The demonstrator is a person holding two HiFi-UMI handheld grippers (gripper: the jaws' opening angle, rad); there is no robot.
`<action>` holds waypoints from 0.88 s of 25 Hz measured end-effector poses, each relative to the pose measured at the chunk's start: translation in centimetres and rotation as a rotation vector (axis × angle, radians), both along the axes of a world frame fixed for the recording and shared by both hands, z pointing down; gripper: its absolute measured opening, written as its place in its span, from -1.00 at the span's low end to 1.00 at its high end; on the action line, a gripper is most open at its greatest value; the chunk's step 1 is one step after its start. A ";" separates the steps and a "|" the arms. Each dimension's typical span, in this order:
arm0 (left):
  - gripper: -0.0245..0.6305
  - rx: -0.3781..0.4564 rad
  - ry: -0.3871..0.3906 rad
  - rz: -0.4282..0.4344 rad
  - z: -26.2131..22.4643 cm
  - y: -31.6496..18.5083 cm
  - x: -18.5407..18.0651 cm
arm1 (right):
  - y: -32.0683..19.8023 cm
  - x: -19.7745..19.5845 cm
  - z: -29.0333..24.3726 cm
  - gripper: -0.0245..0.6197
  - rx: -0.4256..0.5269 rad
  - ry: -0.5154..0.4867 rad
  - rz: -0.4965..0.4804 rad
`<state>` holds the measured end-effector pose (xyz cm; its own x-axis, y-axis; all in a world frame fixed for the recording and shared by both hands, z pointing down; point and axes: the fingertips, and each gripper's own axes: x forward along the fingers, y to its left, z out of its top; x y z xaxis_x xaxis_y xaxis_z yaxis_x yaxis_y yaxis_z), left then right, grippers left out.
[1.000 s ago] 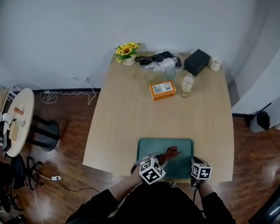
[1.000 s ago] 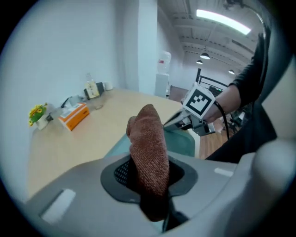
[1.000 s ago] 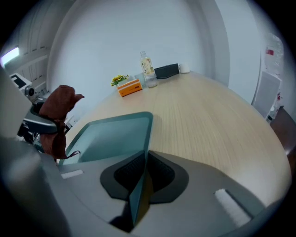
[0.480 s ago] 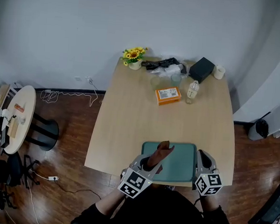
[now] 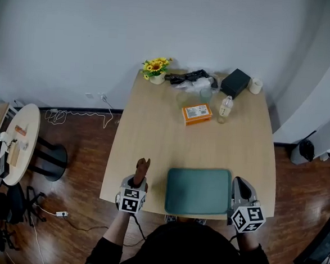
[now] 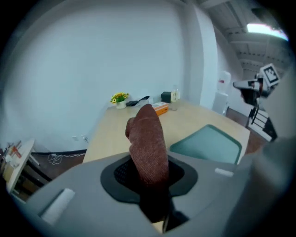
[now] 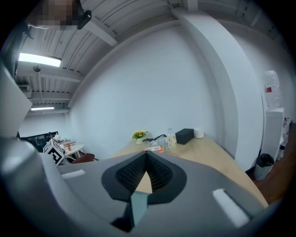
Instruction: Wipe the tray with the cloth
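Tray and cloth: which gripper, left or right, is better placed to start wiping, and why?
Left. The left gripper grips the brown cloth beside the tray; the right gripper is shut and empty.

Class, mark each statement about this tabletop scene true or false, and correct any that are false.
1. The left claw grips the brown cloth. True.
2. The cloth lies on the green tray. False: it is held up beside the tray, to its left and off it.
3. The right claw is shut with nothing in it. True.
4. The orange box sits on the tray. False: it sits on the table towards the far end, near the bottle.
5. The flowers stand at a far corner of the table. True.
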<state>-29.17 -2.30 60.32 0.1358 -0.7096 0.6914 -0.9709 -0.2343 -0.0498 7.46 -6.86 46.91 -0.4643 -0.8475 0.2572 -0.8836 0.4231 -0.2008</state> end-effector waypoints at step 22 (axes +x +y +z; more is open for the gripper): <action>-0.16 0.155 0.306 -0.029 -6.1 -0.9 2.7 | 0.7 -0.6 0.2 -0.92 -0.037 -0.020 -0.001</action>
